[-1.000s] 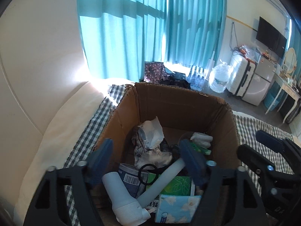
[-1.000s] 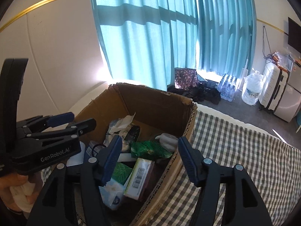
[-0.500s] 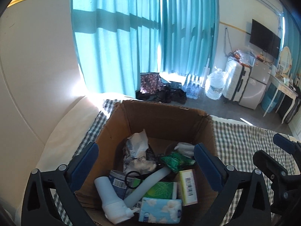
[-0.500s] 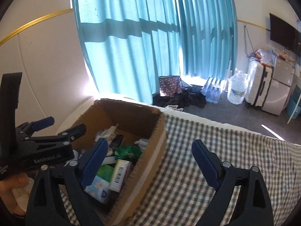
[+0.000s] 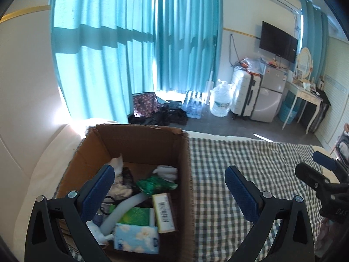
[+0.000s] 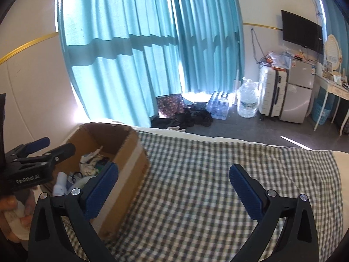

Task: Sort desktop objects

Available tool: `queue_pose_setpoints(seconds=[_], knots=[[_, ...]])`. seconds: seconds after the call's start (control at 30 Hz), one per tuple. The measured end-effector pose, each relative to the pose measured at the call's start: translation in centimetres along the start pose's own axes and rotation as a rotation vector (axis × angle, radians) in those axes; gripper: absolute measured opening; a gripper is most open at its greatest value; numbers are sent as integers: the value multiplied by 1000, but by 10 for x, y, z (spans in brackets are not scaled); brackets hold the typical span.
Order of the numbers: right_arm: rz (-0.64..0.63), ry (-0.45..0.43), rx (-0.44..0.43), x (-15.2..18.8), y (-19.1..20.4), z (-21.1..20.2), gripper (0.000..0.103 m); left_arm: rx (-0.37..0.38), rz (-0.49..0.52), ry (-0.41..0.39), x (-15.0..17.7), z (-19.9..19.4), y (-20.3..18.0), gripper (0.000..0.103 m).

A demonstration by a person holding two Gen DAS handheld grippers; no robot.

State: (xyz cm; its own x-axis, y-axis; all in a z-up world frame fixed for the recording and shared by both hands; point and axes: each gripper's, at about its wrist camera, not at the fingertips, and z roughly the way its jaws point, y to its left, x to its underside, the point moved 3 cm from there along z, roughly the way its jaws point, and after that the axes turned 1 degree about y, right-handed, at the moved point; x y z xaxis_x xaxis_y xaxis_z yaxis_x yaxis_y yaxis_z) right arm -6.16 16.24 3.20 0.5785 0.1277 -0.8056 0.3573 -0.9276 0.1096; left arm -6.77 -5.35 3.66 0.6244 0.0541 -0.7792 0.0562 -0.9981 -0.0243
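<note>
left gripper fingers wide apart over the cardboard box; right gripper fingers opening, nothing between

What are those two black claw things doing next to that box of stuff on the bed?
A person holds a hand-held gripper in each hand. The left hand-held gripper hangs wide open at the edge of the cardboard box, gripping nothing. The right hand-held gripper is opening over the checked blanket, with nothing between its jaws. The box on the bed already holds tissue packs, a small barcoded carton, a green packet and a white tube.
</note>
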Motion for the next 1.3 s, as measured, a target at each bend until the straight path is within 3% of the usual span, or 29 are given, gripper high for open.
queue_pose_setpoints(seconds=[0.3, 0.5, 0.8, 1.3], knots=[[65, -7, 57, 4, -41, -22, 102, 68, 72, 28, 16, 8, -49, 103], [37, -3, 116, 33, -60, -42, 102, 100, 66, 40, 18, 18, -72, 103], [151, -10, 169, 41, -107, -51, 102, 108, 110, 38, 24, 21, -90, 103], [90, 36, 184, 44, -93, -30, 102, 123, 99, 43, 33, 25, -92, 103]])
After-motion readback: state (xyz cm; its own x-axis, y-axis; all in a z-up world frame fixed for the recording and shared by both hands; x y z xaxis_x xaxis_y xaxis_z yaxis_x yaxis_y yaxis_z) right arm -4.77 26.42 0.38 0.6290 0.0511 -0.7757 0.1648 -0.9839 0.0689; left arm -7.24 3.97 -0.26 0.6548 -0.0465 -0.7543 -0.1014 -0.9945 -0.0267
